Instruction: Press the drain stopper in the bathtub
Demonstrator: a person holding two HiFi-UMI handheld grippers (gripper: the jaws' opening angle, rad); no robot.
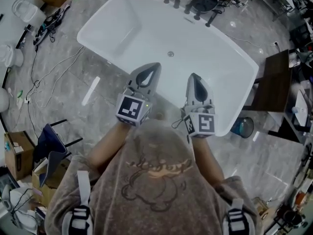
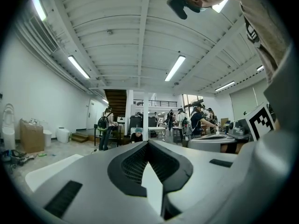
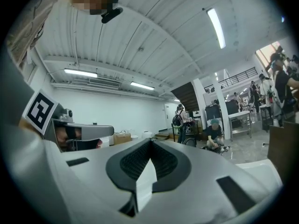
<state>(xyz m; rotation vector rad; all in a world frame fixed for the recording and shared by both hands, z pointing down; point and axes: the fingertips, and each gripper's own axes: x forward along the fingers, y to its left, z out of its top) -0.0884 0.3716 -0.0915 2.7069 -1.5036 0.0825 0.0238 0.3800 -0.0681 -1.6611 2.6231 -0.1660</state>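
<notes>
Head view: small round metal drain stopper [image 1: 170, 54] sits mid-floor of white freestanding bathtub [image 1: 215, 58], well apart from grey left gripper [image 1: 155, 67] & right gripper [image 1: 194, 77], both above near rim. Left gripper view: fingers [image 2: 128, 167] pressed together, nothing btwn. Right gripper view: fingers [image 3: 128, 164] likewise together, empty.

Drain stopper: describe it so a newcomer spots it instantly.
Find the white freestanding bathtub in the middle of the grey floor. On its bare bottom sits the drain stopper, a small round grey disc. The dark fittings stand up on the far rim, not inside the basin.
</notes>
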